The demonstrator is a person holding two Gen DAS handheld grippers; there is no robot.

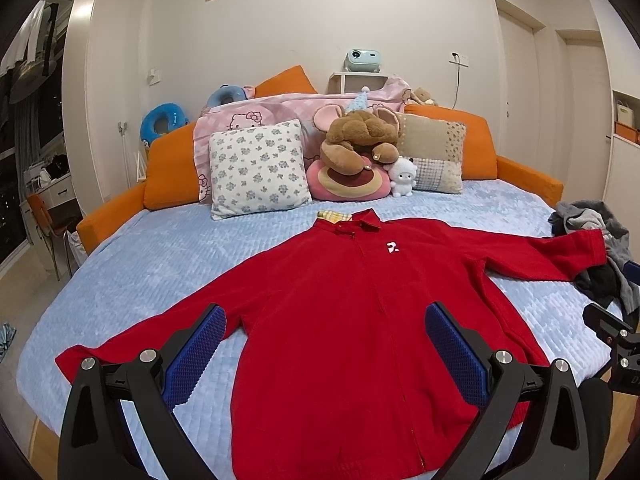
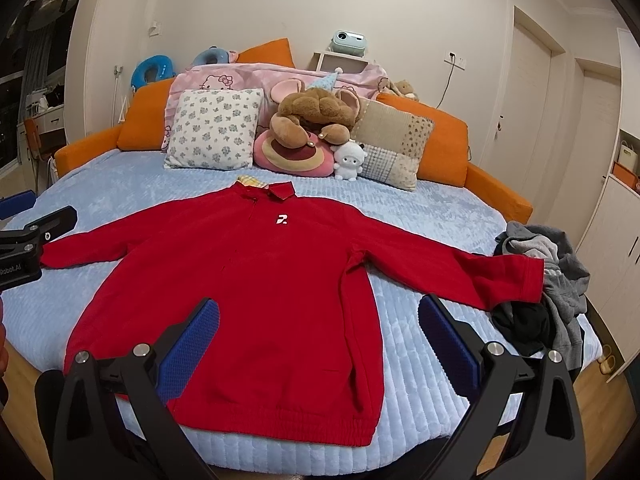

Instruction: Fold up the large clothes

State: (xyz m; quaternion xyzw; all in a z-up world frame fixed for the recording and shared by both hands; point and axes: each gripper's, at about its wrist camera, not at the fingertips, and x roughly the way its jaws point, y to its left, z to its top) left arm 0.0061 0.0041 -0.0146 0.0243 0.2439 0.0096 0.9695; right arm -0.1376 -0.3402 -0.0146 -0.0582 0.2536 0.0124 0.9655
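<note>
A large red jacket (image 1: 340, 312) lies flat and face up on the blue bed (image 1: 160, 264), collar toward the pillows, both sleeves spread out; it also shows in the right wrist view (image 2: 256, 288). My left gripper (image 1: 326, 320) is open and empty, hovering above the jacket's lower left part. My right gripper (image 2: 320, 312) is open and empty, above the jacket's lower right hem and the blue bed (image 2: 420, 360). Each gripper shows at the edge of the other's view.
A pile of grey and black clothes (image 2: 548, 284) lies at the bed's right edge by the right sleeve cuff. Pillows (image 1: 258, 168) and plush toys (image 1: 360, 136) line the orange headboard. Wardrobe doors stand on the right.
</note>
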